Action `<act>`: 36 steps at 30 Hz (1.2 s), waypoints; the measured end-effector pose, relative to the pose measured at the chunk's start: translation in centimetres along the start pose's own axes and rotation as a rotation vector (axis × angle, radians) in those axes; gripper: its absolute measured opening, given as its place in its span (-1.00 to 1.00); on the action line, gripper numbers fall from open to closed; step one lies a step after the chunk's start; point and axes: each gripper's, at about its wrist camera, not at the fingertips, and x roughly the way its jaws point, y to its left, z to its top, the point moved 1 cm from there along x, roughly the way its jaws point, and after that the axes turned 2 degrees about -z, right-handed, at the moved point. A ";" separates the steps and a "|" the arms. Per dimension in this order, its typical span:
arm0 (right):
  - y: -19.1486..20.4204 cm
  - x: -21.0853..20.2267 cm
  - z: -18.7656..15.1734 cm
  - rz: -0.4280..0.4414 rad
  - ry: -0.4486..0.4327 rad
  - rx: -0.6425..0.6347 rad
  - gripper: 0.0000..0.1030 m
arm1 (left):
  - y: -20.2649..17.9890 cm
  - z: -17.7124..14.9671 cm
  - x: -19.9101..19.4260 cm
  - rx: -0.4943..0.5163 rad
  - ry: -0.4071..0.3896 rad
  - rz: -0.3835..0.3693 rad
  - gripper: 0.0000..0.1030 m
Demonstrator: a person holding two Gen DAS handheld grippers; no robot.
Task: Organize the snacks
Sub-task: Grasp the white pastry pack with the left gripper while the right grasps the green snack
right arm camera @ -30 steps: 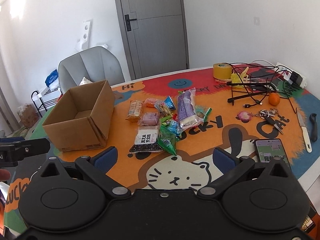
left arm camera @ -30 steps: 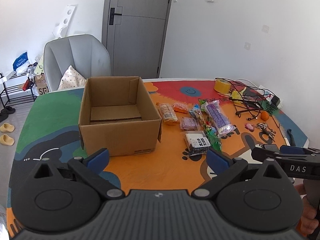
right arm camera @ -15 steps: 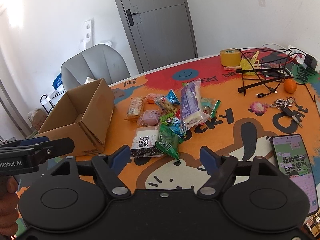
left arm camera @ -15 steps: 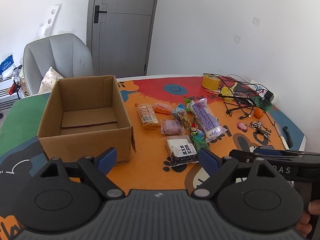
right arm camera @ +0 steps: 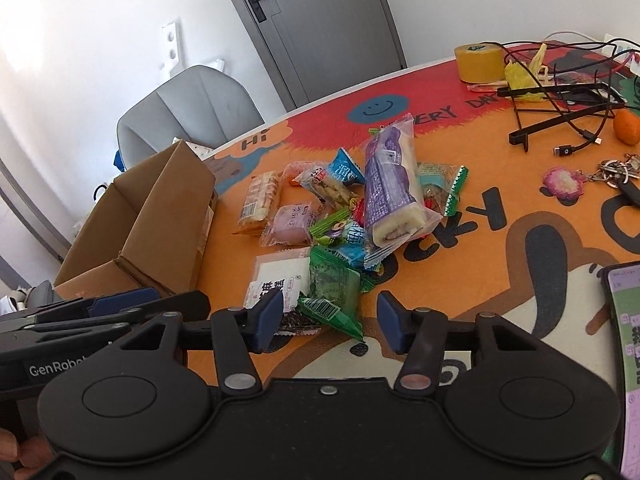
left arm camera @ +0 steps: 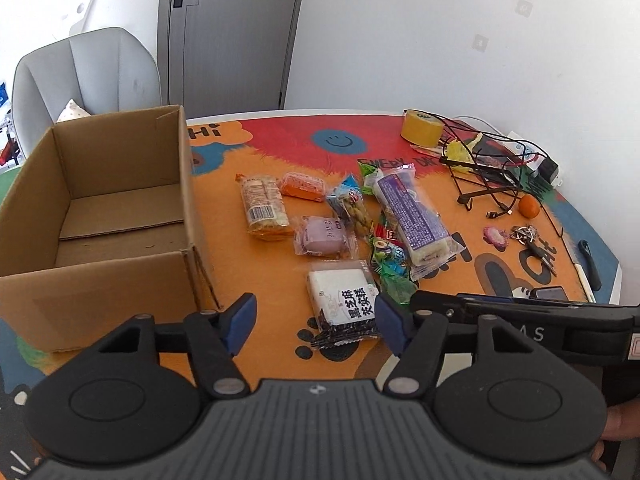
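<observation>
Both claws have come lower and closer to the snacks than a moment ago, and their jaws have just been closing from fully wide to about half. The left claw (left arm camera: 314, 322) now frames the near end of the white packet (left arm camera: 342, 298), but its pads do not press it. The right claw (right arm camera: 330, 320) stands half spread just above the green packet (right arm camera: 334, 288), also without a pinch. I judge this as the approach to the first pick: nothing is lifted yet, and the box (left arm camera: 100, 204) at the left side of the surface (left arm camera: 256, 320) is open and shows only its bare bottom, so the sorting has not really begun. All the snacks lie in one loose group in the middle of the surface, just right of the box. Counting them: one white packet with a black end, one long purple roll (left arm camera: 410, 216), one pale purple cake (left arm camera: 324, 236), one pack of biscuits (left arm camera: 264, 204), one orange packet (left arm camera: 302, 186), and one blue twist-snack bag (left arm camera: 350, 204). The small green and blue wrappers overlap, so I can say only that there are several, perhaps four or five. Other things, toward the far right corner: one roll of tape (left arm camera: 422, 130), one orange fruit (left arm camera: 528, 205), one bunch of keys (left arm camera: 530, 238), one phone (right arm camera: 624, 332), and one tangle of cables.
</observation>
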 end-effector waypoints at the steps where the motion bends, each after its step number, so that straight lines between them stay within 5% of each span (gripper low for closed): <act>1: 0.0 0.4 0.1 0.002 0.007 -0.003 -0.01 | -0.1 0.1 0.3 -0.004 0.005 -0.005 0.23; 12: -1.7 3.2 0.6 0.063 0.045 0.028 -0.52 | -0.2 0.6 3.8 -0.035 0.058 -0.009 0.21; 27: -4.1 1.1 -0.4 0.024 0.029 0.068 -0.46 | -2.4 -0.8 7.8 0.047 0.091 0.036 0.22; 30: -4.2 2.1 -0.6 0.013 0.061 0.095 -0.31 | -2.5 -0.9 7.9 0.064 0.080 0.066 0.09; 31: -4.1 2.2 -0.6 0.013 0.051 0.088 -0.33 | -2.5 -0.9 7.8 0.066 0.078 0.071 -0.06; 36: -3.7 2.1 -0.3 0.013 0.038 0.074 -0.45 | -1.5 -0.5 7.1 0.026 0.094 0.050 -0.12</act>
